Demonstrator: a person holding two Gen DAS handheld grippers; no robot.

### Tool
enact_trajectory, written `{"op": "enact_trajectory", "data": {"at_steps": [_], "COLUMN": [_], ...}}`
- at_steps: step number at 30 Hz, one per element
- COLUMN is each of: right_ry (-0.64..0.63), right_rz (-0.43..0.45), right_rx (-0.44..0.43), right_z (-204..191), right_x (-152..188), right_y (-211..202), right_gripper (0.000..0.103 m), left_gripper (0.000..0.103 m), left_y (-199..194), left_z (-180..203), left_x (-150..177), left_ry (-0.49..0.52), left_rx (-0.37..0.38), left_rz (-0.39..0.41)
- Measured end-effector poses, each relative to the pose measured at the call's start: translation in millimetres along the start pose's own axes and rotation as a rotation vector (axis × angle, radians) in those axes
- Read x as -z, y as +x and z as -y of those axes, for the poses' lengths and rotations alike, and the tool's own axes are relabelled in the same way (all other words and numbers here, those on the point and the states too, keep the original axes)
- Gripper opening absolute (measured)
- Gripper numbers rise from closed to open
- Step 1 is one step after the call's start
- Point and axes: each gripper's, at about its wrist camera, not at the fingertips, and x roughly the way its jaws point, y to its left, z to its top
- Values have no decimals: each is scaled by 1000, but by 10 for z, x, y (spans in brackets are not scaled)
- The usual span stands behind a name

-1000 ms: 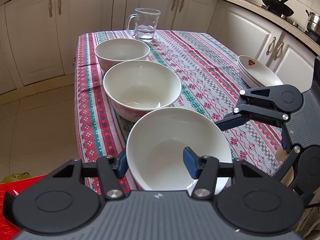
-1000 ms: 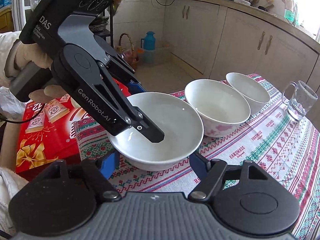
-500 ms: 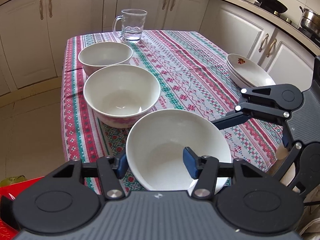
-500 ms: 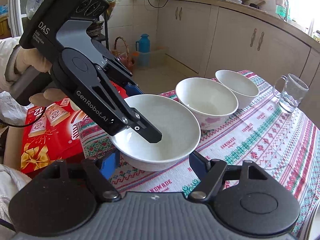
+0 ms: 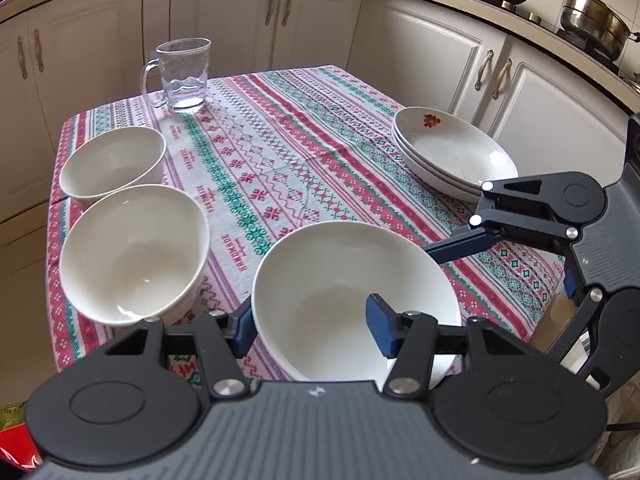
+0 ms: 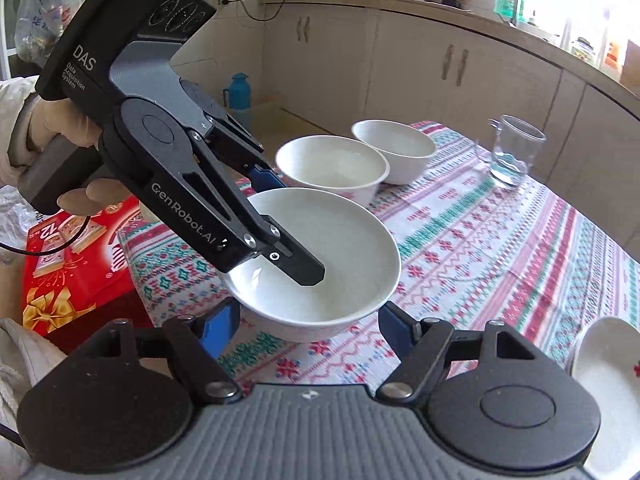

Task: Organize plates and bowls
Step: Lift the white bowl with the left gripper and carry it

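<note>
The left tool [image 5: 314, 326] pinches the near rim of the white bowl [image 5: 352, 280], one finger inside, one outside, angled downward. A gloved hand [image 6: 60, 152] grips its handle. The right tool [image 6: 310, 322] straddles that bowl's opposite side, its blue pads [image 6: 218, 324] standing just off the wall.

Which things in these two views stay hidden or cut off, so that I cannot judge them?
- Underside of the held bowl, both views: its own wall hides any gap to the tablecloth.
- Plate stack, right wrist view: cut by the edge and the gripper body.
- Right gripper fingers, right wrist view: the bowl covers their tips, so contact is unclear.
- Red box, right wrist view: partly behind the left gripper.
</note>
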Motion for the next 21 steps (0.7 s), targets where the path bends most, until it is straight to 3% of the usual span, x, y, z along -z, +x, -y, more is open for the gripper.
{"op": "enact_trajectory", "data": {"at_steps": [21], "right_ry": [90], "right_rz": [-24], "right_rx": [67], "right_z": [324], "right_x": [309], "right_y": [-163], "right_gripper": [80], "left_gripper": [55], "left_y": [391], "left_z": [238], "left_x": [-187], "left_ry": [37], "left_rx": [57], "left_rz": [-17]}}
